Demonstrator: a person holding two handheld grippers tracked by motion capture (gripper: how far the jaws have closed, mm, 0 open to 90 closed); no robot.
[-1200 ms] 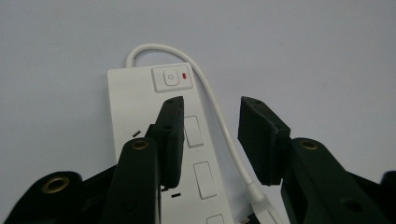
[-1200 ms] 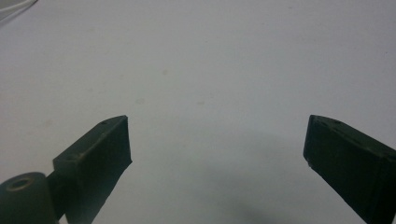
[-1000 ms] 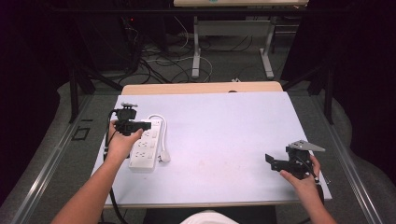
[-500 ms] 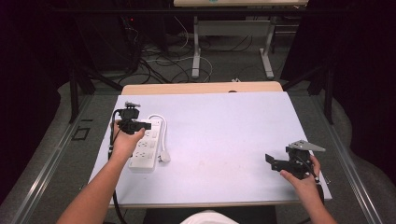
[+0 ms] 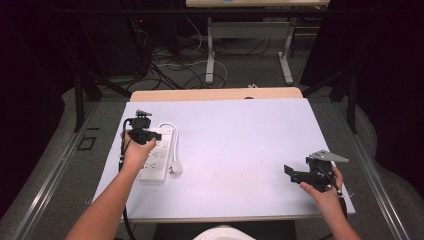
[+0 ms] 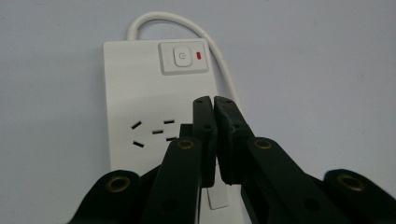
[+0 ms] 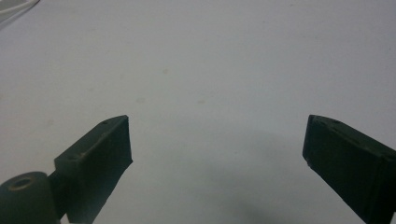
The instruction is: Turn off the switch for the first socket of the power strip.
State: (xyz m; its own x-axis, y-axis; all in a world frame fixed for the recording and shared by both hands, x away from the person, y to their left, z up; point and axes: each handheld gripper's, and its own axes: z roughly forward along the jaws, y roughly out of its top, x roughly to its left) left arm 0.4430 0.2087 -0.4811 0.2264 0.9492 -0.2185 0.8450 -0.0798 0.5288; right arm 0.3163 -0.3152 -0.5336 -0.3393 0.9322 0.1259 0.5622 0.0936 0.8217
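Left claw (image 6: 215,100) just clenched empty, seemingly hovering over white power strip (image 6: 140,93); right claw (image 7: 217,158) released above bare table (image 5: 240,145).

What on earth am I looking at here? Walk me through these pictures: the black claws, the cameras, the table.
A person sits at a white table holding a two-jaw hand tool in each hand. One camera looks down from above; another rides on each tool, looking along its jaws. The left gripper has just been closing and is shut with nothing between its jaws, poised over a white power strip whose switch shows a red light. The right gripper stands open over bare table, holding nothing.
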